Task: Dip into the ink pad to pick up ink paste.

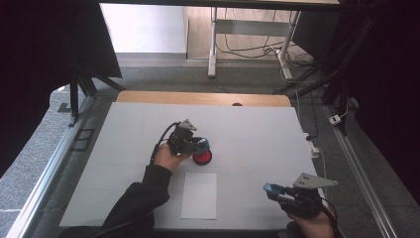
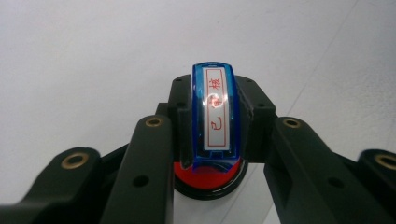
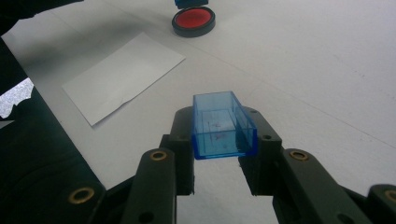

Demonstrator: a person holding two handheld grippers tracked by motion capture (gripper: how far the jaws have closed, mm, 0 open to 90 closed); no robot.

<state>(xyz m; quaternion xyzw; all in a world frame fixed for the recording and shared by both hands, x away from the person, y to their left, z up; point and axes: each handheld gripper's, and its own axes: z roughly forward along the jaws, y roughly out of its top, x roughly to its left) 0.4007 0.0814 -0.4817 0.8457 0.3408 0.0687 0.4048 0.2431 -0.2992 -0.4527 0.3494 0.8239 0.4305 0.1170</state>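
Note:
My left gripper (image 1: 200,145) is shut on a blue stamp (image 2: 215,114) with a white label printed in red characters. It holds the stamp directly over a round red ink pad (image 1: 202,157), whose red face (image 2: 208,176) shows just under the stamp's lower end; I cannot tell whether they touch. My right gripper (image 1: 271,190) rests near the table's front right and is shut on a clear blue plastic cap (image 3: 223,126), its hollow side up. A white sheet of paper (image 1: 199,195) lies flat between the two hands, in front of the ink pad (image 3: 193,19).
A white mat (image 1: 257,134) covers the table, with a wooden edge (image 1: 203,97) at the far side. Cables and a white plug (image 1: 313,148) lie off the right edge. Metal rails run along both sides, and desk legs stand on the floor beyond.

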